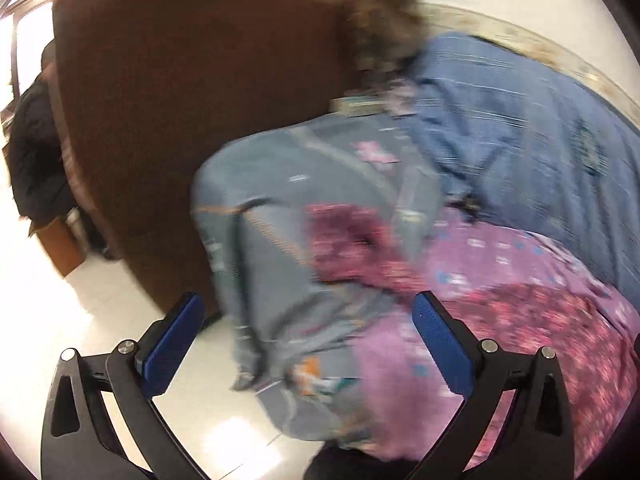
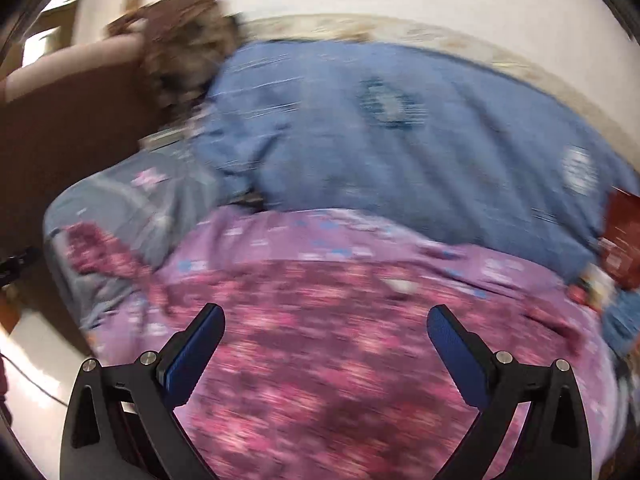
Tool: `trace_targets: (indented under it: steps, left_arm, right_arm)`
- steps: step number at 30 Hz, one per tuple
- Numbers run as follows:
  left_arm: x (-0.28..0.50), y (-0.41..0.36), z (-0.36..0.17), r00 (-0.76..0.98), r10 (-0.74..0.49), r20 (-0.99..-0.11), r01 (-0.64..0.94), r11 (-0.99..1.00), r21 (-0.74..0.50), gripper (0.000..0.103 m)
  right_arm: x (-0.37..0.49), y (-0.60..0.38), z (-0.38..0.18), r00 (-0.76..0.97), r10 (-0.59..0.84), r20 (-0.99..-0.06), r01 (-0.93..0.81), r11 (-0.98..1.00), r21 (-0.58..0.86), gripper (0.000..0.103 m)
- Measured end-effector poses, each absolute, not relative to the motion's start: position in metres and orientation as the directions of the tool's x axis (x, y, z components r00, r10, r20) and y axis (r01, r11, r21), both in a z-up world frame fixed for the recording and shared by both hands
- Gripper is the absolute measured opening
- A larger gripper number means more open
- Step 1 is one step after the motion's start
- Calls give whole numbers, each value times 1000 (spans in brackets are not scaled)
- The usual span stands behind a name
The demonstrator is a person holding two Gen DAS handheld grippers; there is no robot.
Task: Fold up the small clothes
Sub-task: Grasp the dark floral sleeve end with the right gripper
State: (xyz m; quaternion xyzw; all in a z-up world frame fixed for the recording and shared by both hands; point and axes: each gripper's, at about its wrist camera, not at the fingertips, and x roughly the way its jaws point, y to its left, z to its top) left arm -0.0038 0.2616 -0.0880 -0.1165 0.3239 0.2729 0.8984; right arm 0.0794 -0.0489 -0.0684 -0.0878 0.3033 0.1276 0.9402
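Both views are motion-blurred. A small magenta garment with a pink floral print (image 2: 320, 360) lies spread on a lilac bed sheet (image 2: 320, 240); one sleeve-like end reaches left (image 2: 104, 252). It also shows in the left wrist view (image 1: 540, 328). My right gripper (image 2: 326, 320) is open and empty, just above the garment's middle. My left gripper (image 1: 306, 308) is open and empty, over the bed's left corner where a grey patterned cover (image 1: 280, 220) hangs down, with the garment's left end (image 1: 348, 236) beyond it.
A blue quilt (image 2: 400, 132) is heaped at the back of the bed. A brown wooden headboard or cabinet (image 1: 192, 120) stands at the left. White floor (image 1: 100, 320) lies below the bed corner. A red object (image 2: 624, 236) sits at the right edge.
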Motion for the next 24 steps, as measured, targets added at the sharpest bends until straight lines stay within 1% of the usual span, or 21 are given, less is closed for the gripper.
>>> trace_targets:
  steps: [4, 9, 13, 18, 22, 24]
  left_arm:
    - [-22, 311, -107, 569, 474, -672, -657, 754, -24, 103]
    - [-36, 343, -124, 519, 487, -703, -701, 713, -23, 103]
    - [-39, 358, -139, 487, 483, -728, -712, 702, -12, 103]
    - [-38, 371, -157, 465, 458, -757, -715, 699, -17, 103]
    - [-35, 375, -167, 455, 434, -777, -705, 709, -17, 103]
    - [-35, 377, -172, 454, 417, -787, -698, 716, -23, 103]
  right_arm:
    - [112, 38, -83, 668, 378, -641, -524, 850, -45, 101]
    - [134, 140, -100, 547, 501, -671, -713, 699, -59, 101]
    - [149, 205, -111, 491, 540, -683, -808, 576, -126, 99]
    - [171, 261, -120, 448, 542, -711, -865, 462, -194, 98]
    - [189, 288, -133, 378, 523, -764, -906, 379, -188, 98]
    - [193, 301, -140, 332, 514, -791, -926, 337, -170, 96]
